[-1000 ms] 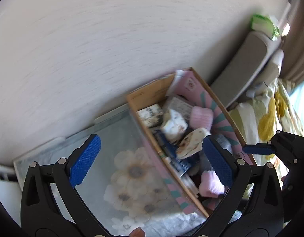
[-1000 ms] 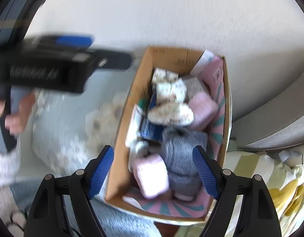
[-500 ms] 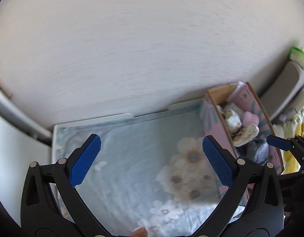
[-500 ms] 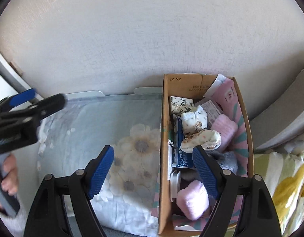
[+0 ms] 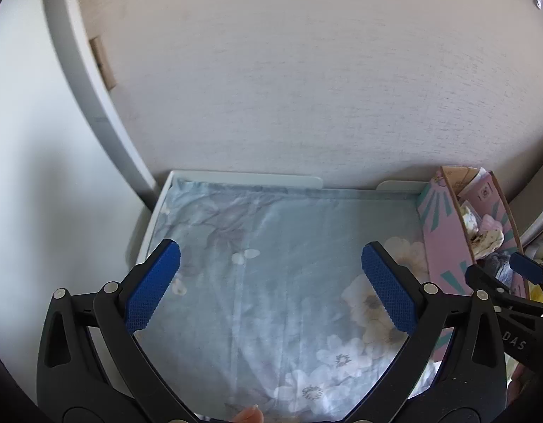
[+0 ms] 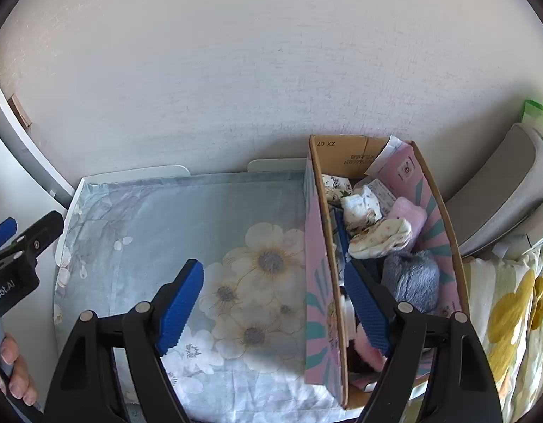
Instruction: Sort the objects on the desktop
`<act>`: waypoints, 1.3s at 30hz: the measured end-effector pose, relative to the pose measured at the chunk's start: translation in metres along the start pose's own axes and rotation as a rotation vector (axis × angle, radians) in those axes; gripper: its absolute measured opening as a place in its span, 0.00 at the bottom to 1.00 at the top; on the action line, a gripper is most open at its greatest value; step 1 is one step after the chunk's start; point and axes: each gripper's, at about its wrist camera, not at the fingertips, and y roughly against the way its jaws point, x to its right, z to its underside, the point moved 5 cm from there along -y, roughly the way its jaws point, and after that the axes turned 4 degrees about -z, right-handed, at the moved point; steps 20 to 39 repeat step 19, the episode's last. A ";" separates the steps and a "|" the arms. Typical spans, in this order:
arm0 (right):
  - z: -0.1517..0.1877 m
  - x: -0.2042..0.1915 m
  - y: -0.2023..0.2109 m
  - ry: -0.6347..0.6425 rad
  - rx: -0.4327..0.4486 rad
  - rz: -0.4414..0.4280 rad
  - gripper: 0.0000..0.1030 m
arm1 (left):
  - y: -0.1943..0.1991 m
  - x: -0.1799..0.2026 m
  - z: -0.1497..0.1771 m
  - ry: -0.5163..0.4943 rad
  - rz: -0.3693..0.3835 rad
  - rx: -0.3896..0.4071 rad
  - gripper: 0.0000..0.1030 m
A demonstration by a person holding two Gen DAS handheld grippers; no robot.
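Cardboard box point(image 6: 384, 257) upright against wall, crammed with socks point(image 6: 380, 234).

My cardboard box point(image 6: 345, 148) flap reads "ZX 07" upside down; my left claw point(image 6: 10, 282) body shows "Robot.AI" at the frame's left edge.

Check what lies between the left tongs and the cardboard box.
Only bare floral cloth lies between the open left tongs and the cardboard box; left wrist view shows it.
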 end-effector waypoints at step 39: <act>0.019 -0.008 -0.003 -0.002 -0.023 0.012 0.76 | -0.009 -0.010 0.014 -0.015 0.037 -0.055 1.00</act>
